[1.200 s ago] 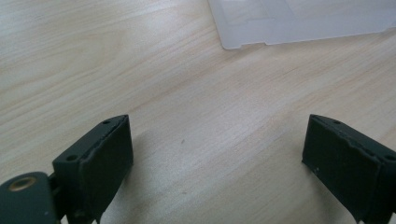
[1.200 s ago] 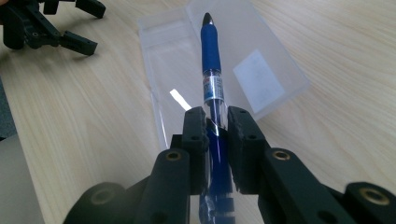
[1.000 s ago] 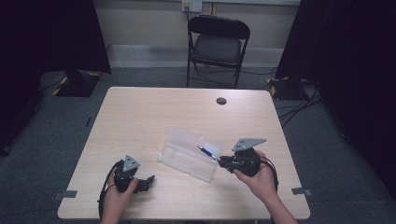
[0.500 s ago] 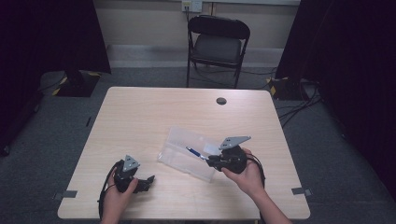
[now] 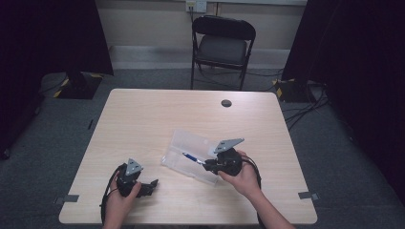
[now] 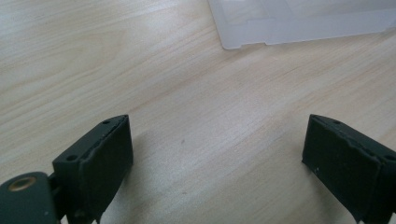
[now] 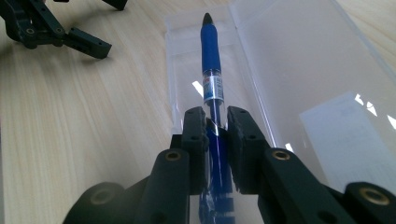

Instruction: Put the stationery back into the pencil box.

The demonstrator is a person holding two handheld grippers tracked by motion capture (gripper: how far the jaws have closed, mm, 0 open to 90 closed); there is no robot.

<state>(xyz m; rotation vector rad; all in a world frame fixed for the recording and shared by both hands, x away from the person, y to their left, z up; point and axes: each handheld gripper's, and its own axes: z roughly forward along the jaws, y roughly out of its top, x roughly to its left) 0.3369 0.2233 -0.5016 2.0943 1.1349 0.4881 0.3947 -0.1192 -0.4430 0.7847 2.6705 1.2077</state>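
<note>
Grippers number two, both at the near edge of the surface. Our left gripper rests low near the front left corner, its jaws standing wide apart with bare wood between them in the left gripper view, touching nothing. Our right gripper is clamped on one blue pen, the jaws pressed together around its clear barrel just behind the rubber grip. In the right gripper view the pen points away from us, its dark tip over the far end of one clear plastic case, which lies open with two halves side by side; the pen lies along the left half. We cannot tell whether the pen touches the case floor. In the high view the case lies just beyond the right gripper, near the middle of the surface, tilted at an angle to its edges.

Farther off, we count one dark round cable hole near the surface's back edge. Beyond that stands one black folding chair against the wall, with cables on the floor to the right.
</note>
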